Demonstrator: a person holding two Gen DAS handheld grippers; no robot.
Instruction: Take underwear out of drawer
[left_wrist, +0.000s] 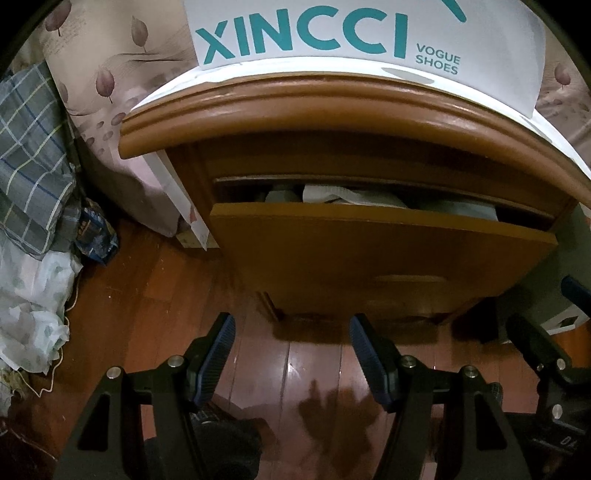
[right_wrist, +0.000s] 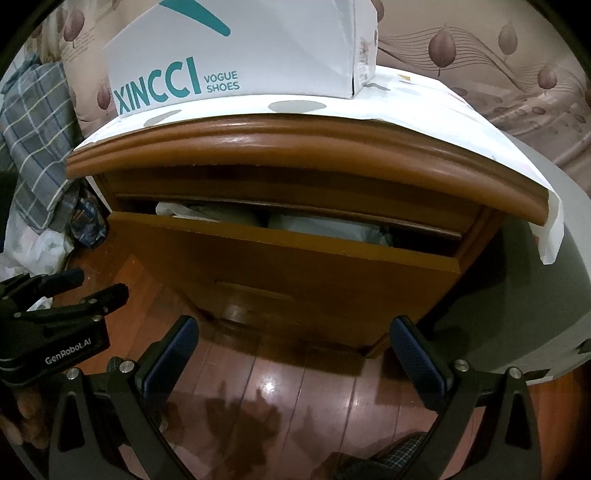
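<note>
The drawer (right_wrist: 280, 266) of the wooden nightstand (right_wrist: 295, 155) is only pulled out a crack, and the pale underwear (right_wrist: 325, 225) sits bunched inside, just behind the front panel. Looks soft, light and floppy, so pinching a raised fold near the top should work. Both the left gripper (left_wrist: 291, 354) and the right gripper (right_wrist: 295, 358) hang over the floor with jaws spread, holding nothing.

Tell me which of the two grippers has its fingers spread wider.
The right gripper: in its own view its blue fingers stand far apart. The left gripper is also open and empty, but its gap is clearly narrower. Both hang over the wooden floor.
</note>
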